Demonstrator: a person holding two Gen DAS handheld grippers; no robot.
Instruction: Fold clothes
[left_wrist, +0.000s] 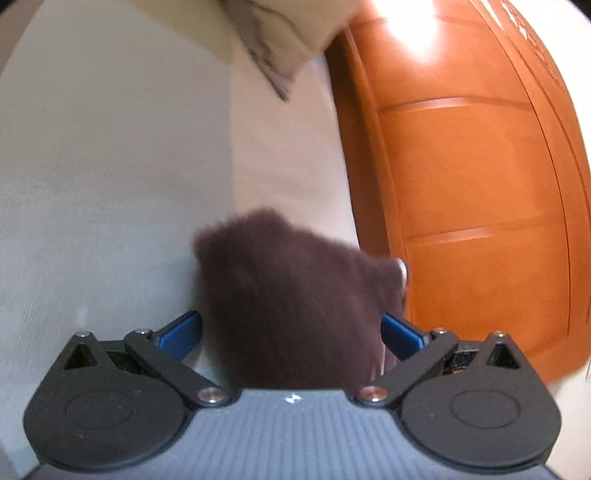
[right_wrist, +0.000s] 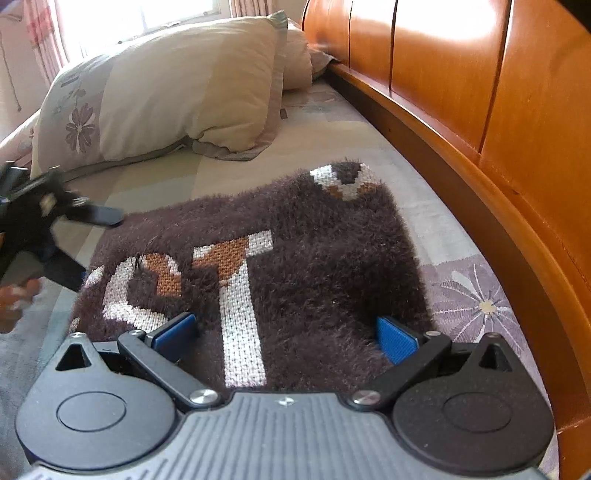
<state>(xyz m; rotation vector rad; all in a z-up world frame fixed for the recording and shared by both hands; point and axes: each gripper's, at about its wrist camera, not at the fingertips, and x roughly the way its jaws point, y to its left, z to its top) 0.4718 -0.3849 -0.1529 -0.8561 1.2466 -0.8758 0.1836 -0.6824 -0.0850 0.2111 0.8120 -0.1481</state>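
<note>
Two grippers work over a bed, each seen along its own blue pads. In the right wrist view the right gripper (right_wrist: 284, 332) stands wide apart, its pads (right_wrist: 397, 338) resting on the near edge of a dark brown fuzzy sweater (right_wrist: 314, 258) without pinching it. The sweater lies spread flat on the bed sheet (right_wrist: 472, 295), its knitted white and orange pattern facing up, its far corner showing a small white and orange patch. At the left edge of that view the left gripper (right_wrist: 92, 216) appears blurred above the sweater's left side, with part of a hand (right_wrist: 16, 299) below it. Beyond the sweater a large cream pillow (right_wrist: 166, 96) with a purple flower print leans on the bed, a second pillow behind it. The orange wooden headboard (right_wrist: 480, 92) runs along the right side, just beside the sweater's right edge.

In the left wrist view the left gripper (left_wrist: 291, 332) also shows its pads spread, with a blurred bunch of the same brown sweater (left_wrist: 295, 302) rising between them; whether the fabric is actually gripped I cannot tell. Past it lie the pale sheet (left_wrist: 110, 166), the headboard (left_wrist: 461, 166) on the right, and a pillow corner (left_wrist: 280, 40) at the top.
</note>
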